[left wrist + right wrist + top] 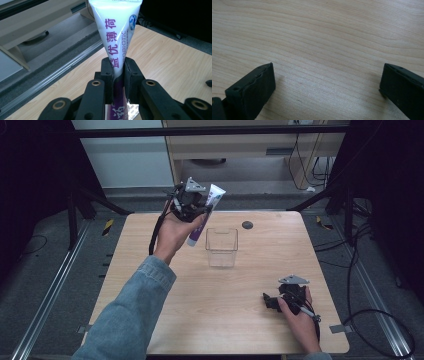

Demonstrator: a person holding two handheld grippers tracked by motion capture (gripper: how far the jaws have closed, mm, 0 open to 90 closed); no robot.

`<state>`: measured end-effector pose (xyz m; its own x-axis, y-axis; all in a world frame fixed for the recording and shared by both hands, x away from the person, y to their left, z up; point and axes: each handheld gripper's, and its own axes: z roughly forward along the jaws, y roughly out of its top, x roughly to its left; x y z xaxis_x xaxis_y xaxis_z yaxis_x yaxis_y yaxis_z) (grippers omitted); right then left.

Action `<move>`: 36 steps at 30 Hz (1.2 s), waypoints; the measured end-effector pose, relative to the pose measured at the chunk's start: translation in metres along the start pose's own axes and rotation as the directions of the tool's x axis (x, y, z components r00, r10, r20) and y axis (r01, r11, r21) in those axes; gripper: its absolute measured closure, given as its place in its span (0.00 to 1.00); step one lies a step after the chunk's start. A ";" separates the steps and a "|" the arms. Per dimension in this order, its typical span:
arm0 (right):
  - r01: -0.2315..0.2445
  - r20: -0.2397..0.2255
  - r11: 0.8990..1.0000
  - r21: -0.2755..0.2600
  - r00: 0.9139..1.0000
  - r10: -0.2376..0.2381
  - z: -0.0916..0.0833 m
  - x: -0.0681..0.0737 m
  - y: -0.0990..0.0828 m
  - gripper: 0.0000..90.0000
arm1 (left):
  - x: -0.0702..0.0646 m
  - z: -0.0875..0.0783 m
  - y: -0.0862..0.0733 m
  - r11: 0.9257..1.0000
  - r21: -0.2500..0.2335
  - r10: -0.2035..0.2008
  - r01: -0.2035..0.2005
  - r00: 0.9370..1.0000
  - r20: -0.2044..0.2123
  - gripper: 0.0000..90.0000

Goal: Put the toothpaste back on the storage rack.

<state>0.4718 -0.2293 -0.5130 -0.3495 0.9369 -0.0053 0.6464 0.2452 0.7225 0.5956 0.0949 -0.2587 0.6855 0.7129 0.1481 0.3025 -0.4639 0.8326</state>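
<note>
A white and purple tube (pixel 204 214) with purple lettering hangs tilted above the table's far left part, to the left of a clear plastic box (pixel 221 247). My left gripper (pixel 196 209) is shut on the tube, held up by a hand in a denim sleeve. In the left gripper view the tube (pixel 115 32) rises wide and white from between the two black pads (pixel 108 72), its purple lower part behind them. My right gripper (pixel 270 301) rests low at the near right of the table, and in the right gripper view the gripper (pixel 327 80) stands open over bare wood.
A small dark round disc (pixel 247 225) sits in the wooden table (pixel 260 270) near its far edge. Cables (pixel 380 320) lie on the floor to the right, and a wooden cabinet (pixel 250 145) stands beyond the table.
</note>
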 end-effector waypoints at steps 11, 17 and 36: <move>0.000 -0.001 1.000 -0.001 1.000 0.000 0.000 0.000 0.000 0.00 | 0.002 0.023 0.004 0.999 -0.038 -0.036 0.037 0.999 0.008 0.88; 0.003 0.000 1.000 -0.003 1.000 -0.003 0.000 0.000 0.000 0.00 | 0.003 0.032 0.004 0.998 -0.058 -0.037 0.038 0.999 0.008 0.88; 0.001 0.000 1.000 -0.002 1.000 -0.001 0.000 0.000 0.000 0.00 | -0.005 0.044 0.014 0.992 -0.120 -0.028 0.033 0.999 0.043 0.88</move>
<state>0.4719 -0.2294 -0.5131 -0.3504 0.9366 -0.0058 0.6448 0.2458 0.7237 0.6251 0.0620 -0.2712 0.7047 0.7022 0.1019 0.2430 -0.3738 0.8951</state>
